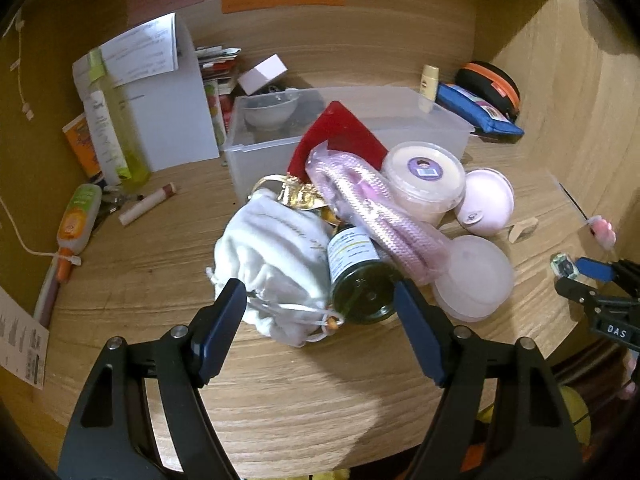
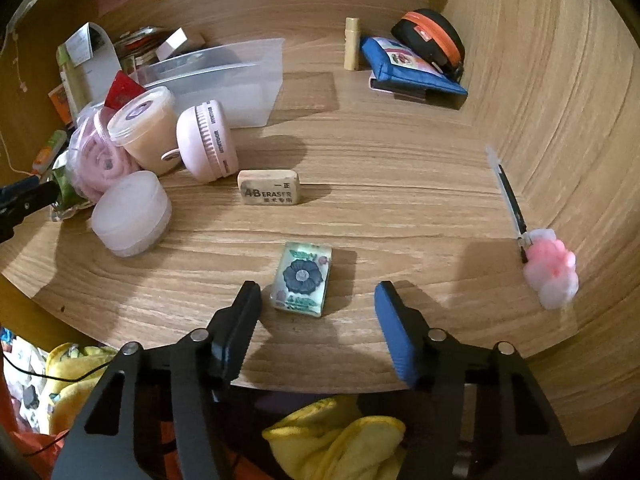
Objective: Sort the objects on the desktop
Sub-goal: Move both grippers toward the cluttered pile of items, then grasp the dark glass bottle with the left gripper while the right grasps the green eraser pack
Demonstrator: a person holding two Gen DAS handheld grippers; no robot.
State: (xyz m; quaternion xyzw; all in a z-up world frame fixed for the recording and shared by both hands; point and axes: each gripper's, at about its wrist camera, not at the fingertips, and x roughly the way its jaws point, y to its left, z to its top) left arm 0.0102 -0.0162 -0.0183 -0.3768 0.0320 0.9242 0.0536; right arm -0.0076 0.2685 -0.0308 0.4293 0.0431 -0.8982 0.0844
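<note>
In the left wrist view my left gripper (image 1: 320, 312) is open, its fingers either side of a white drawstring pouch (image 1: 272, 256) and a dark green bottle (image 1: 358, 280) lying on its side. Behind them lie a bagged pink rope (image 1: 372, 208), a red card (image 1: 336, 136), a lidded tub (image 1: 426, 180) and a clear storage box (image 1: 352, 128). In the right wrist view my right gripper (image 2: 318, 312) is open and empty, with a small flower-printed glass block (image 2: 304, 276) just ahead between its fingertips. An eraser (image 2: 270, 192) stands further back.
A round white jar (image 2: 130, 216) and a pink mini fan (image 2: 208, 140) sit left of the eraser. A pen with a pink topper (image 2: 552, 268) lies by the right wall. A blue pouch (image 2: 408, 68) and black-orange case (image 2: 432, 36) sit at the back right. Bottles and papers (image 1: 120, 120) stand at the left.
</note>
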